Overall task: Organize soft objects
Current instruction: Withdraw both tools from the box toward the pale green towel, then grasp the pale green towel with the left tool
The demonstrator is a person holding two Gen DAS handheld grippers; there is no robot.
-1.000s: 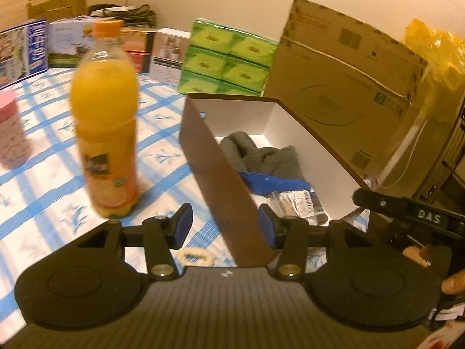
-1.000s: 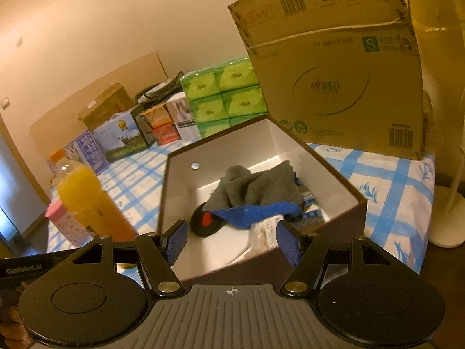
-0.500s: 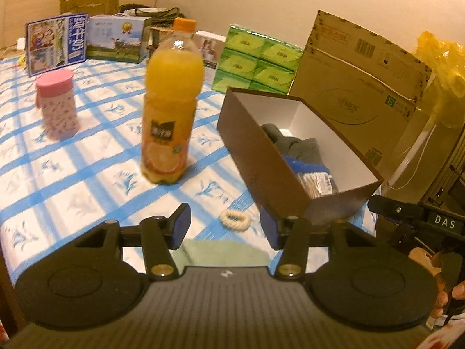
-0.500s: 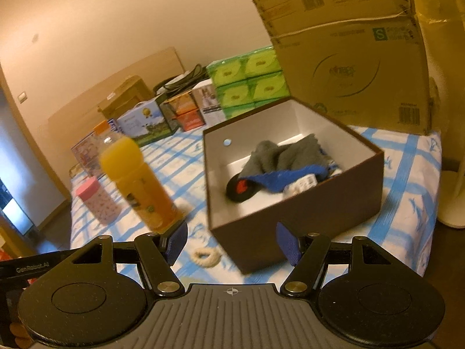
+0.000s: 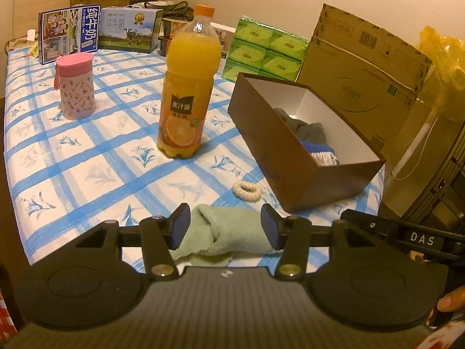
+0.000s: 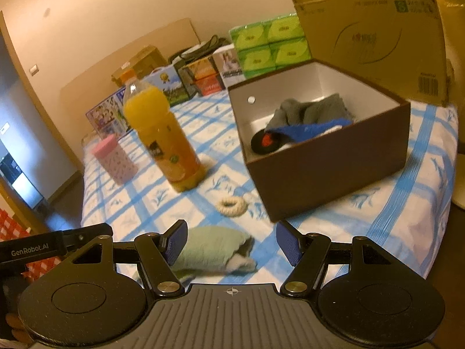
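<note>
A pale green folded cloth (image 5: 229, 234) lies at the table's near edge, between the open fingers of my left gripper (image 5: 225, 226); I cannot tell if they touch it. It also shows in the right wrist view (image 6: 212, 251), left of centre under my open right gripper (image 6: 232, 241). A cream scrunchie (image 5: 247, 191) (image 6: 232, 206) lies beyond the cloth. A brown box (image 5: 279, 157) (image 6: 328, 168) with white inside holds a grey cloth (image 6: 308, 110), a blue item (image 6: 311, 128) and a black-and-red piece (image 6: 266, 142).
An orange juice bottle (image 5: 187, 87) (image 6: 162, 136) stands left of the box. A pink cup (image 5: 75, 85) (image 6: 114, 158) stands further left. Green tissue packs (image 5: 264, 51), milk cartons (image 5: 128, 29) and a large cardboard box (image 5: 360, 69) line the back. The tablecloth (image 5: 87, 157) is blue checked.
Both grippers have pulled back and up from the box. The green cloth and the scrunchie have come into view near the table's front edge. Both grippers stay open.
</note>
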